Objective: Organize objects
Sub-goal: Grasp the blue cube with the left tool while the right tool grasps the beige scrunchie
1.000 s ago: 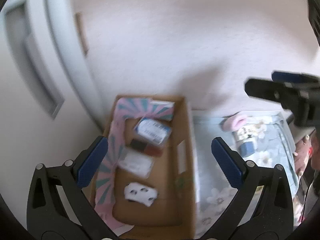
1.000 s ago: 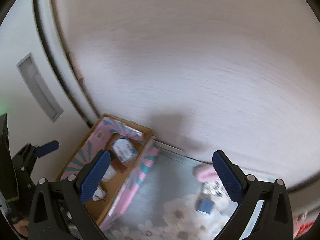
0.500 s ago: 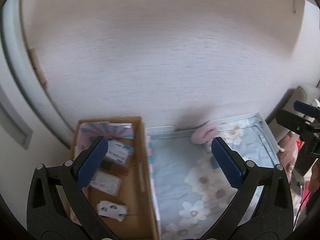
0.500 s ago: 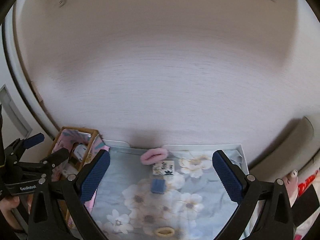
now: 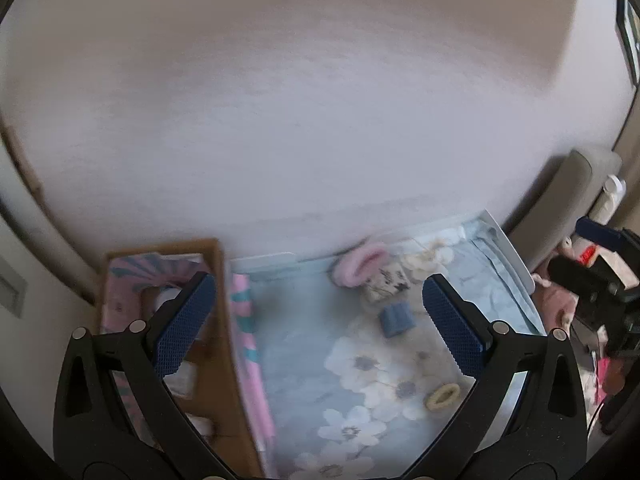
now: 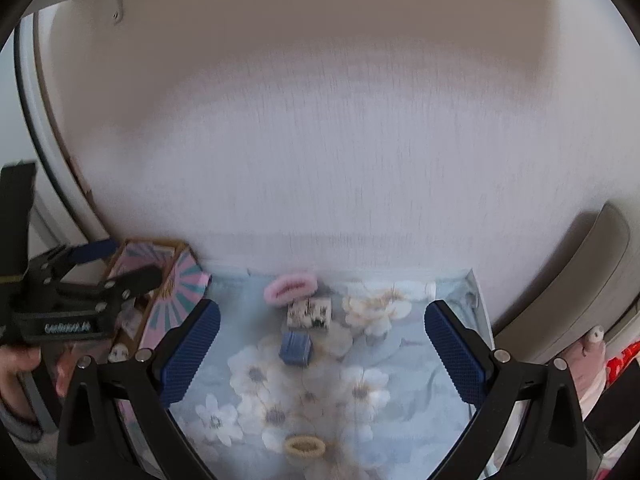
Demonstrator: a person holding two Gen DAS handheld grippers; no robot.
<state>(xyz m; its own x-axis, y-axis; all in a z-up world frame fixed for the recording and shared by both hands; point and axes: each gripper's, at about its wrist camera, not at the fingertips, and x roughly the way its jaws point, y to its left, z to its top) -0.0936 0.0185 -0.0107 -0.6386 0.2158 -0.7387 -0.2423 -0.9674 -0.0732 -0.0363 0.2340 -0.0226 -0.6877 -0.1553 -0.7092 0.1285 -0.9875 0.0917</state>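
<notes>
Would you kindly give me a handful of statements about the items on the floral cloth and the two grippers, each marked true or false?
1. Both the left gripper and the right gripper are open and hold nothing. True.
2. The pink hair clip lies inside the cardboard box. False: it lies on the floral cloth, near the wall.
3. The small blue box sits nearer the camera than the black-and-white patterned block in the right wrist view. True.
4. The yellow hair tie is clamped in the right gripper. False: it lies loose on the cloth, below the open jaws.
5. The cardboard box stands to the right of the cloth. False: it stands to the left.
</notes>
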